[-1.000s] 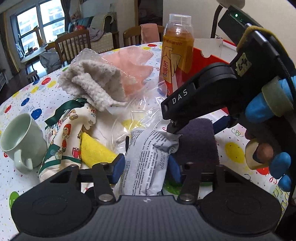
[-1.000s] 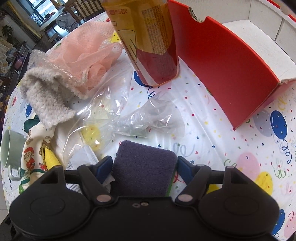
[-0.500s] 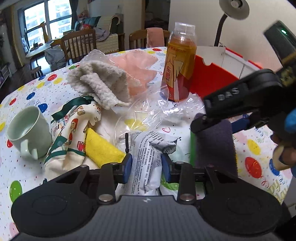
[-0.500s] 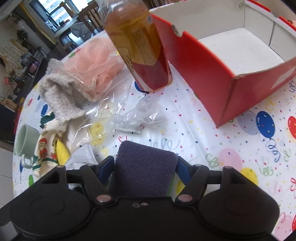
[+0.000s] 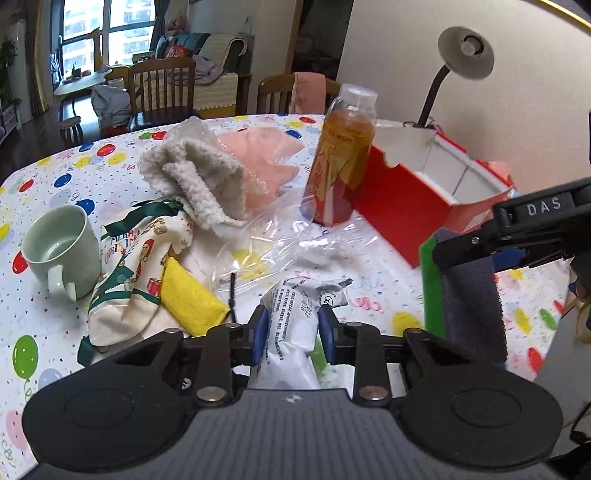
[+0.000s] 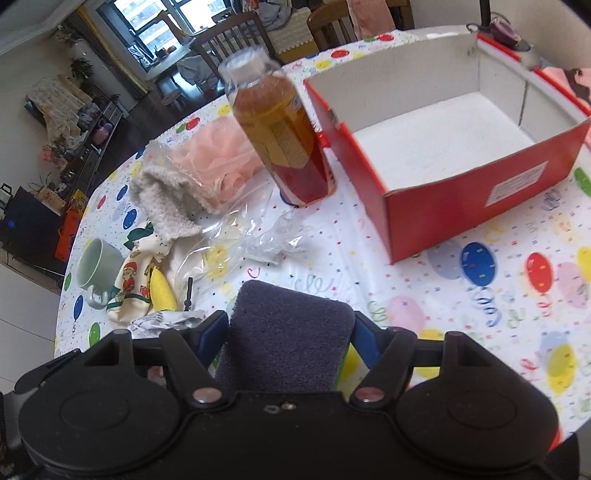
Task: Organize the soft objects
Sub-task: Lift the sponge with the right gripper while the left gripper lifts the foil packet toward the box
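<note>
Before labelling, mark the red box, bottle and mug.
red box (image 6: 461, 199), right wrist view, red front wall.
bottle (image 6: 284, 147), right wrist view, label.
mug (image 5: 61, 245), left wrist view, outer wall.

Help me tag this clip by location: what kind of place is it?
Most likely a lived-in home dining area: a table under a balloon-print cloth, wooden dining chairs around it, and a sofa by big windows behind.

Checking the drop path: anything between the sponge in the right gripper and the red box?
Nothing visible. The right gripper holds the dark sponge above bare tablecloth, and the red box lies open ahead-right. The drink bottle stands left of the box, off that line.
</note>
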`<control>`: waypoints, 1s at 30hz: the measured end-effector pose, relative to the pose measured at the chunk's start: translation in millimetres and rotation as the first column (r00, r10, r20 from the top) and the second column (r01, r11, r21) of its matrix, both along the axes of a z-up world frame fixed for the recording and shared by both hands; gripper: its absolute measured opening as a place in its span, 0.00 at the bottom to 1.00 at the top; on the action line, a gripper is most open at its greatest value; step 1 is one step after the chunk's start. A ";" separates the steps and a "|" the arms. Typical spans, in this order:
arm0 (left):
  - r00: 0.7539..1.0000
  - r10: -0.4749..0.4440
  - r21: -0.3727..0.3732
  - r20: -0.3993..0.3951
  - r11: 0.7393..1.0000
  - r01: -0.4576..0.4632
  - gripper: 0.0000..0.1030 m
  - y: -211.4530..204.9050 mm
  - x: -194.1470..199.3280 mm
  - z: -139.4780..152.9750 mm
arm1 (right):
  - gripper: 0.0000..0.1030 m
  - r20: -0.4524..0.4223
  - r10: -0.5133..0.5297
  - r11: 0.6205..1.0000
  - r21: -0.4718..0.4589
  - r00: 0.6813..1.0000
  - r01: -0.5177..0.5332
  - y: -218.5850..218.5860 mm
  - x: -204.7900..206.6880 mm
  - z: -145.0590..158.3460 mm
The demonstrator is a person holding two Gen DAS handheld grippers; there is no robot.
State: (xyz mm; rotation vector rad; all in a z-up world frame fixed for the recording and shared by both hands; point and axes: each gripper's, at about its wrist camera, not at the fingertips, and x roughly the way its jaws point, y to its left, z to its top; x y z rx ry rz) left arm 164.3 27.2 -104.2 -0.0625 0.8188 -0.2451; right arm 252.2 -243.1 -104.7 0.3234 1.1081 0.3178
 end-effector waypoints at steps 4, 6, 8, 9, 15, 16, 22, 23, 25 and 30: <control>1.000 -0.014 -0.032 0.023 0.999 0.014 0.28 -4.3 -9.2 18.5 | 0.68 0.024 0.016 1.000 -0.009 1.000 -0.016 -17.9 -3.8 21.0; 0.999 -0.019 -0.043 0.037 0.999 0.021 0.28 -8.2 -13.4 29.2 | 0.68 0.042 0.018 1.000 -0.012 0.999 -0.018 -26.5 -5.7 32.8; 0.998 -0.027 -0.051 0.055 0.998 0.030 0.28 -12.6 -16.3 39.2 | 0.68 0.061 0.023 1.000 -0.012 0.998 -0.022 -34.8 -6.8 44.1; 0.997 -0.030 -0.057 0.064 0.998 0.033 0.28 -15.0 -17.2 44.2 | 0.68 0.071 0.024 1.000 -0.013 0.997 -0.023 -38.9 -6.1 49.6; 0.993 -0.062 -0.083 0.104 0.994 0.071 0.28 -35.7 -11.2 73.6 | 0.68 0.105 0.055 0.998 -0.035 0.993 -0.052 -64.1 8.5 73.0; 0.991 -0.074 -0.080 0.109 0.993 0.083 0.28 -41.1 -8.5 78.3 | 0.68 0.111 0.063 0.997 -0.043 0.992 -0.058 -68.2 12.4 76.8; 0.980 -0.140 -0.059 0.139 0.987 0.149 0.28 -78.6 15.2 98.4 | 0.68 0.167 0.099 0.993 -0.080 0.981 -0.086 -94.9 36.0 96.5; 0.979 -0.150 -0.053 0.140 0.986 0.159 0.28 -85.1 20.6 100.9 | 0.68 0.174 0.101 0.993 -0.085 0.980 -0.087 -98.8 41.8 97.9; 0.976 -0.167 -0.038 0.140 0.984 0.173 0.28 -97.8 32.8 104.4 | 0.68 0.182 0.097 0.993 -0.090 0.978 -0.081 -106.9 53.2 98.8; 0.974 -0.191 -0.012 0.124 0.981 0.194 0.28 -129.4 69.3 108.0 | 0.69 0.189 0.092 0.992 -0.103 0.978 -0.074 -125.9 86.5 93.8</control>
